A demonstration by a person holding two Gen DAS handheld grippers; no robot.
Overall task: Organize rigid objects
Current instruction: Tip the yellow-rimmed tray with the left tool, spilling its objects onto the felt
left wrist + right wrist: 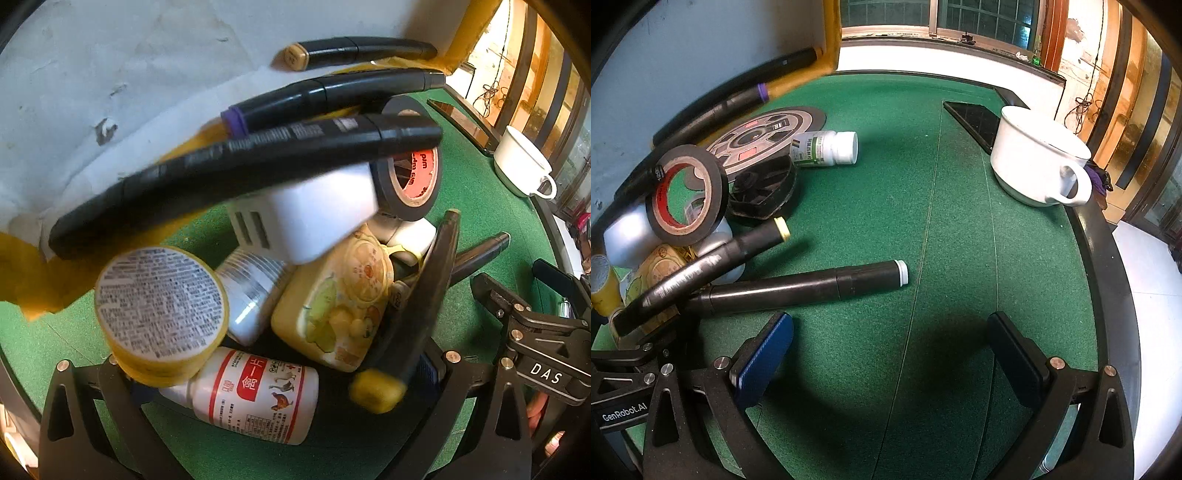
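— Left gripper [255, 373]: holding anything? Hard to tell, jaws mostly hidden behind the pile: yellow tin [332, 299], white bottle [255, 397], charger [317, 210], tape [410, 177], markers.

— Right gripper [886, 354]: hanging spread wide and empty over the green felt [960, 240], white-capped marker [798, 286] lying just ahead, left of centre.

— Probably going for that marker next. Shifting left, straddling the barrel mid-length, closing squarely across it to stop it rolling.

— And avoiding the yellow-tipped marker [701, 266] leaning over its tail.

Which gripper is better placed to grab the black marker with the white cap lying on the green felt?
Right. The right gripper is open and empty, and the black marker lies on the felt just ahead of its fingers. The left gripper is crowded by a pile of clutter.
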